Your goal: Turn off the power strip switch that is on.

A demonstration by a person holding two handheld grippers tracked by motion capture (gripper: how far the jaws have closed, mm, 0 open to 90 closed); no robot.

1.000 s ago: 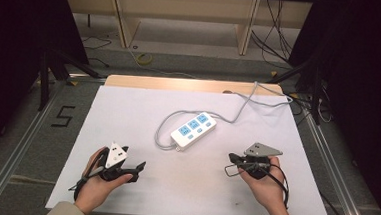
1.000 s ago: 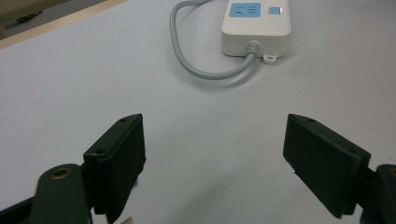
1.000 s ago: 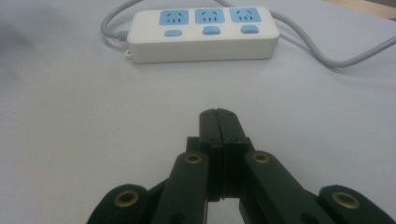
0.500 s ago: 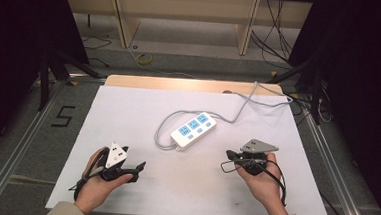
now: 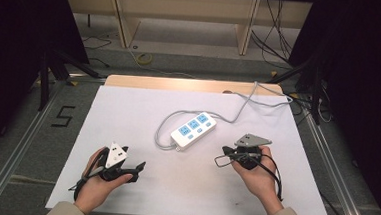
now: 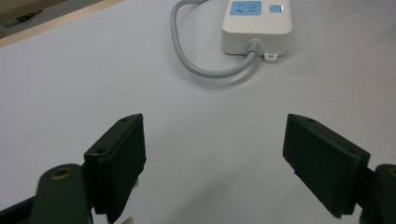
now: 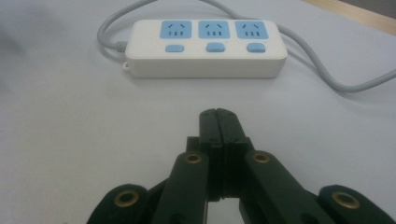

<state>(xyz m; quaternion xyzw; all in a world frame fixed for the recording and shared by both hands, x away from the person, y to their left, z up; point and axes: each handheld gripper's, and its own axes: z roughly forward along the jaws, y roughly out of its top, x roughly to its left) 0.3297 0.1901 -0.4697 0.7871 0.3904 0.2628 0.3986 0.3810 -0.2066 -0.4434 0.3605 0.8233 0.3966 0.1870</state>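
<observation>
Right tool (image 5: 224, 155) has edged toward the strip (image 5: 193, 130), jaws pressed together, empty. Left tool (image 6: 215, 163) gapes wide. Advise a square, slow approach to a switch.

A: High view?
B: Fixed overhead at the person's side, facing forward and down; far off, whole table (image 5: 128, 113) in frame.
A: Left gripper view?
B: Low over the table, close, facing the strip's (image 6: 258, 21) cord end.
A: Right gripper view?
B: Low, close, facing the strip's long side.
A: Shared?
B: The strip and the tabletop around it, all three.
</observation>
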